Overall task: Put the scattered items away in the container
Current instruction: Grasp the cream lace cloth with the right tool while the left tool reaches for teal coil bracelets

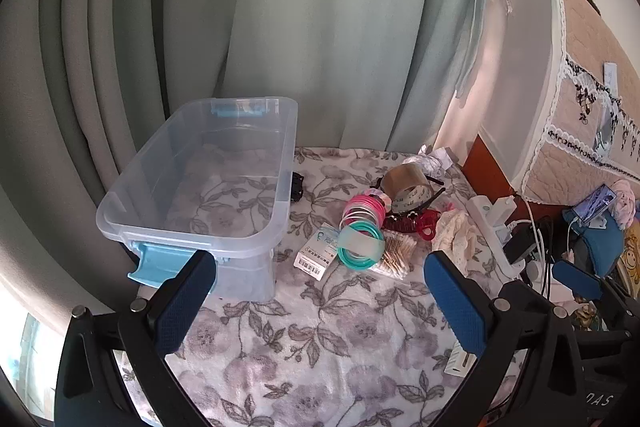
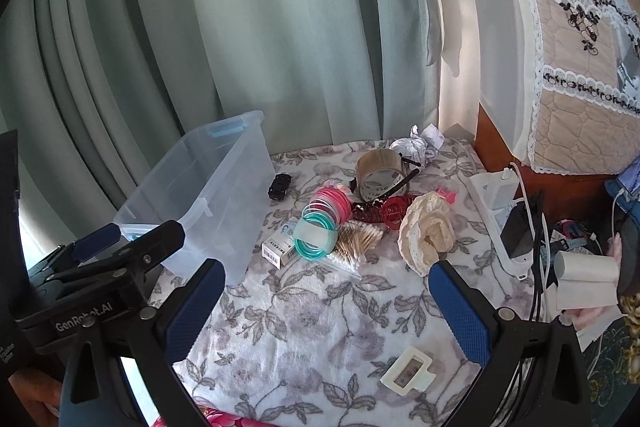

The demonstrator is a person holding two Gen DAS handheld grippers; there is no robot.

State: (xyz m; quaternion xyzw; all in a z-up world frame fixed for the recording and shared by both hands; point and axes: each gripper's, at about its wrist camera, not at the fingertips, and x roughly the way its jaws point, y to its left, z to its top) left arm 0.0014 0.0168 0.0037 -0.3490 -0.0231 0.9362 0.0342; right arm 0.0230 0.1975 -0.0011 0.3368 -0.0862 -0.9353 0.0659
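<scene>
Left wrist view looks down over a flowered blanket (image 1: 320,347) with a clear plastic container (image 1: 200,179) standing on it, its blue latch (image 1: 160,261) facing the camera. Everything else sits relative to that container. Just beside its right wall lies a small black clip (image 1: 297,187). Farther right is the scattered pile: a stack of pink and teal rings (image 1: 362,231), a small white box (image 1: 318,253) under them, a pack of cotton swabs (image 1: 394,255), a red hair claw (image 1: 416,223), a roll of brown tape (image 1: 404,187), crumpled paper (image 1: 434,163) and a cream lace cloth (image 1: 454,233). The container holds none of these.

The left gripper (image 1: 320,301) hangs with its blue pads spread wide, nothing between them. The right gripper (image 2: 327,307) is likewise spread wide and empty, above the blanket right of the container, near a white tag (image 2: 408,373).
</scene>
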